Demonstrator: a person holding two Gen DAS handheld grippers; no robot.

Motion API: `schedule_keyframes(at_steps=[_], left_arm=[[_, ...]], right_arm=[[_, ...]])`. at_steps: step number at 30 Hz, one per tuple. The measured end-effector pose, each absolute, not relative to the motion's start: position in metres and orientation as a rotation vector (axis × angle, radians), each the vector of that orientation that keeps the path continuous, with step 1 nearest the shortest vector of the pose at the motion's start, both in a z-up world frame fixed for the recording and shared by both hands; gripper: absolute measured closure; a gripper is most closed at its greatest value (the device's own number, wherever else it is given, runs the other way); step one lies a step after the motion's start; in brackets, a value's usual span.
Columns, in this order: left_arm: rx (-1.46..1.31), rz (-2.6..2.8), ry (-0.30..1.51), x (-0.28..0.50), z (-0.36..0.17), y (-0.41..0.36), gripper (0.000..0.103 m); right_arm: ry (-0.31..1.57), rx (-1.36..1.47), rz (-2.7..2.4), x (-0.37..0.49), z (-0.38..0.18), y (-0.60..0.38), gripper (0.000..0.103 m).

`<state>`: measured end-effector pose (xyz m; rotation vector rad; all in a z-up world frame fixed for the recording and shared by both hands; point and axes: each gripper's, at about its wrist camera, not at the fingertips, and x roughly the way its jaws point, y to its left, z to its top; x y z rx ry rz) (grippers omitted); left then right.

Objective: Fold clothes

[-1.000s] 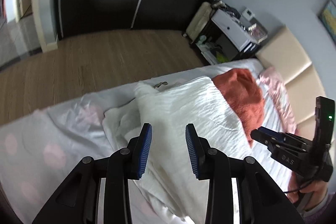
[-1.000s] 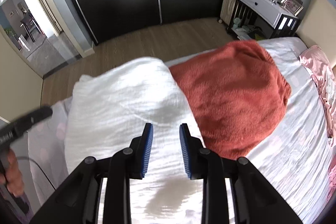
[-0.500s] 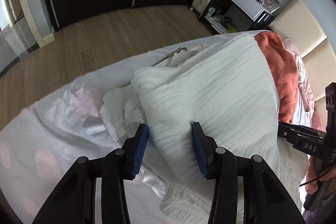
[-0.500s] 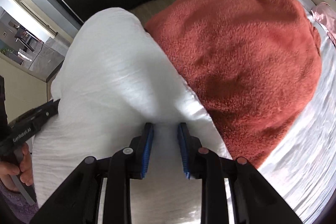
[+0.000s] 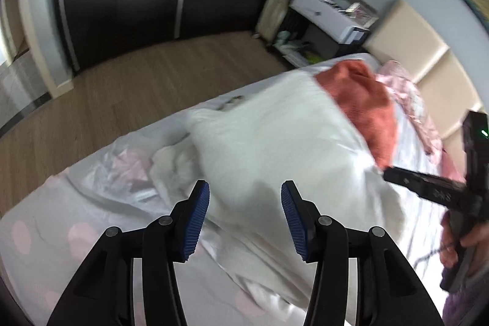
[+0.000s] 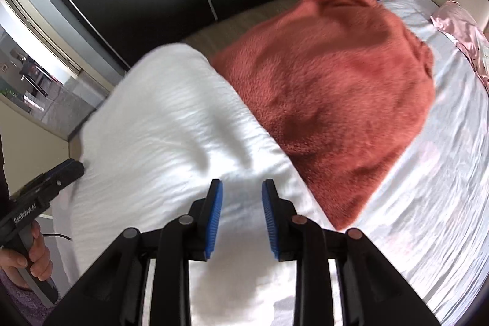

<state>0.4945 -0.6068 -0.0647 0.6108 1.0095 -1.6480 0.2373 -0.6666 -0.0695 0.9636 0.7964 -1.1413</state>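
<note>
Tongs hover apart over the white garment (image 6: 159,124) on the bed (image 6: 428,203): left tongs (image 5: 245,216) wide, right tongs (image 6: 242,211) narrow, both empty, probably seeking edges for a fold.

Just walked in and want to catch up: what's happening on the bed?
A person is folding clothes with a hand-held gripper in each hand. The left hand-held gripper and the right hand-held gripper are both over a white garment spread on the bed. Both stand open with nothing pinched between the pads. A rust-red fleece garment lies beside the white one, overlapping its edge, and is untouched.
</note>
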Motion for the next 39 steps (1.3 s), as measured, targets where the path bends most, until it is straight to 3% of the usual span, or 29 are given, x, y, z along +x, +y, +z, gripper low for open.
schedule_keyframes(at_steps=[8,15,23,34,39], left_arm=[[0.756,-1.782,0.897,0.446,-0.061,-0.565,0.052],[0.792,-1.706,1.070,0.455,-0.112,-0.574,0.050],[0.706,-1.865,0.948,0.437,-0.069,-0.536,0.050],[0.859,-1.777,0.932,0.422,-0.097,-0.505,0.050],[0.771,-1.762,0.770,0.426,-0.061,-0.480,0.048]], right_arm=[[0.793,0.982,-1.189,0.215,-0.070,-0.619,0.079],[0.792,1.090,-1.216,0.197,-0.109,-0.595,0.080],[0.682,1.037,-1.220,0.203,-0.078,-0.559,0.079],[0.624,1.074,-1.247,0.242,-0.082,-0.501,0.079],[0.541,1.030,-1.321,0.241,-0.059,-0.470,0.079]])
